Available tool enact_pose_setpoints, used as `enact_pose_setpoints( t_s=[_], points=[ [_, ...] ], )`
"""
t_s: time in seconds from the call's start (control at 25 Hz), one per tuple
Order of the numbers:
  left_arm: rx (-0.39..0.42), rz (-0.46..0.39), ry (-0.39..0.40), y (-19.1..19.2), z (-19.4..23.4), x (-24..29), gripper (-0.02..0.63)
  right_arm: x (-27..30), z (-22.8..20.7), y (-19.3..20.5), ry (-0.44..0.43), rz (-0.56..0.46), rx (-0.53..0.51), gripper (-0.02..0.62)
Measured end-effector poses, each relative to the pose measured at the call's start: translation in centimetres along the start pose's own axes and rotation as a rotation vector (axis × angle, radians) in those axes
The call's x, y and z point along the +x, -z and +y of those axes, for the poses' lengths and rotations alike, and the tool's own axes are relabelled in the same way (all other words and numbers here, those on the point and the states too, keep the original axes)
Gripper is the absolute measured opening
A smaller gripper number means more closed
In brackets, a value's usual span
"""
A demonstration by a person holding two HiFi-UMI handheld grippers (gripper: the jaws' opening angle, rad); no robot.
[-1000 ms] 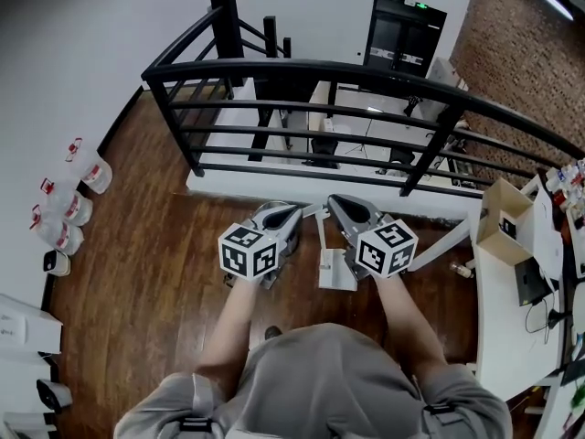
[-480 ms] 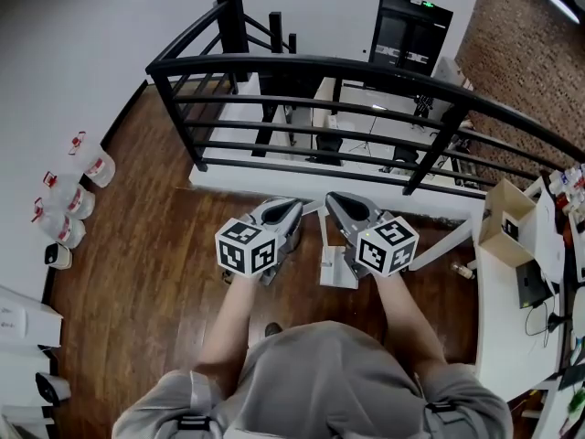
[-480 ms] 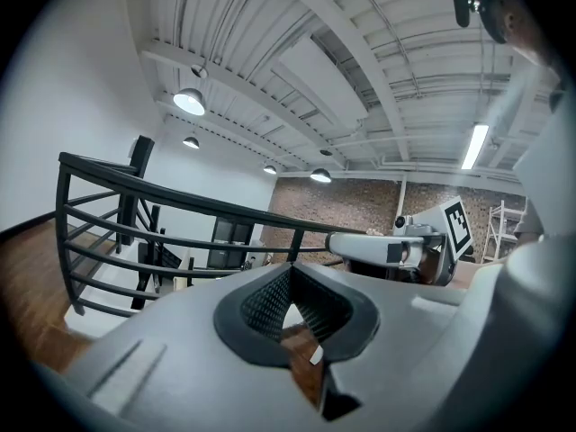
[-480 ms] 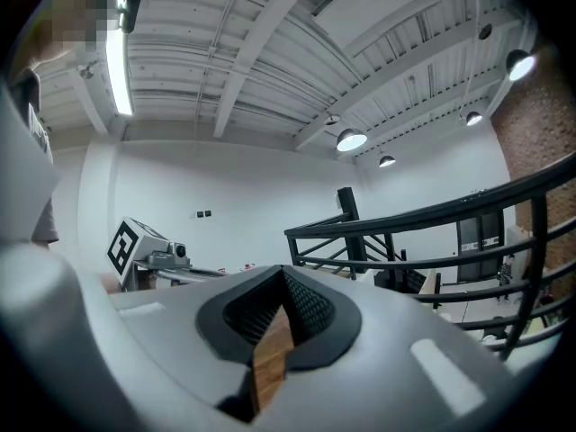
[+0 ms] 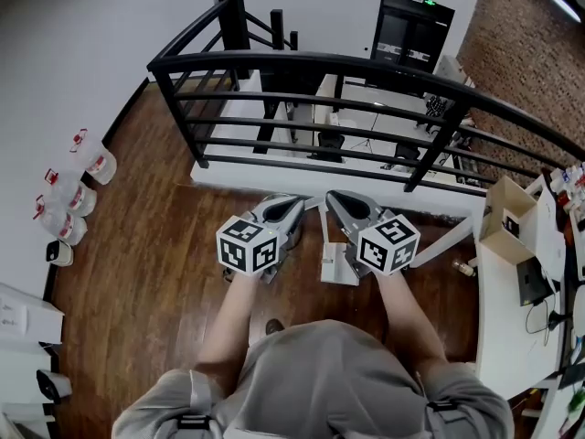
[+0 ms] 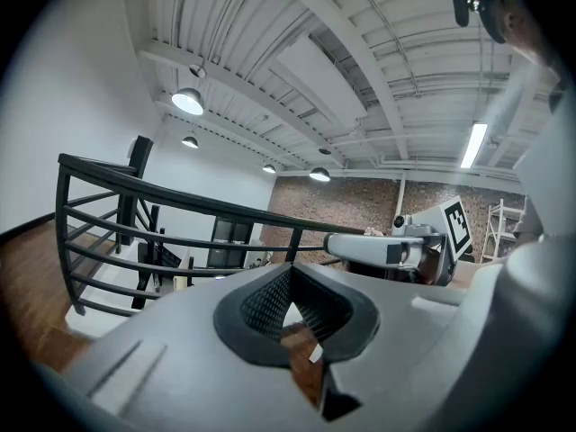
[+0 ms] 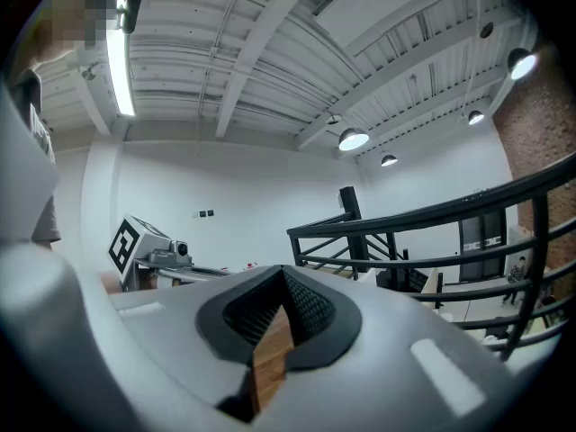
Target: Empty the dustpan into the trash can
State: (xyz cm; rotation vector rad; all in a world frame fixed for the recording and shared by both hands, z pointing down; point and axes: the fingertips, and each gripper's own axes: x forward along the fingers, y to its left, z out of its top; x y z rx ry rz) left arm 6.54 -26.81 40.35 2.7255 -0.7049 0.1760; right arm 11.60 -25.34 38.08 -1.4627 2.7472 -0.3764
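Note:
I see no dustpan or trash can that I can make out. In the head view my left gripper (image 5: 292,207) and my right gripper (image 5: 335,199) are held side by side above the wooden floor, pointing at the black railing (image 5: 366,69). The left gripper (image 6: 290,284) is shut with nothing between its pads. So is the right gripper (image 7: 281,284). A flat white object (image 5: 335,267) lies on the floor under the right gripper; I cannot tell what it is. A white bar (image 5: 446,240) slants away to its right.
Several white jugs with red caps (image 5: 69,205) stand by the left wall. An open cardboard box (image 5: 508,216) sits on a white desk (image 5: 498,300) at the right. Beyond the railing the floor drops to a lower level.

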Motion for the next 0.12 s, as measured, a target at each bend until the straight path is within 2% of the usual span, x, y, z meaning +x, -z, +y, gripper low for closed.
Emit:
enact_pose_setpoints(
  t_s=[0.12],
  points=[
    [0.004,0.003,-0.001,0.16,-0.26,-0.15,0.003,-0.11,0.32,0.13,-0.004,0.002,-0.002,0.000]
  ],
)
